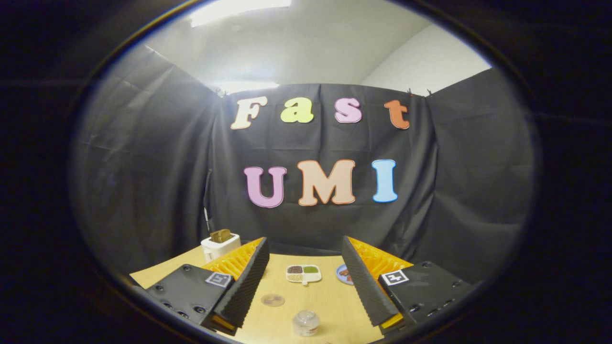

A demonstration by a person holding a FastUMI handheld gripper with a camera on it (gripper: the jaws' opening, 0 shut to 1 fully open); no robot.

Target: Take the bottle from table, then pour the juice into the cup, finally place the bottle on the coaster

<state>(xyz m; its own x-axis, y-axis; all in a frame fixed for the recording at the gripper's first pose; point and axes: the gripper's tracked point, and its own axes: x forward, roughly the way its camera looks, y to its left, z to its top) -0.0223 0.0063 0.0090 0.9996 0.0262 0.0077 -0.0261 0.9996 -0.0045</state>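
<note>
My gripper (305,243) is open and held above the wooden table (330,306), its two ribbed black and orange fingers (244,282) spread wide with nothing between them. Below the gap, close to me, stands a small clear vessel (306,322) seen from above; I cannot tell whether it is the cup or the bottle. A flat round brownish coaster (272,300) lies on the table to its left, just inside the left finger.
A white divided dish (303,274) with small heaps of food sits further ahead between the fingers. A blue plate (344,274) is partly hidden behind the right finger. A white toaster (220,244) with a slice in it stands at the back left by the booth wall.
</note>
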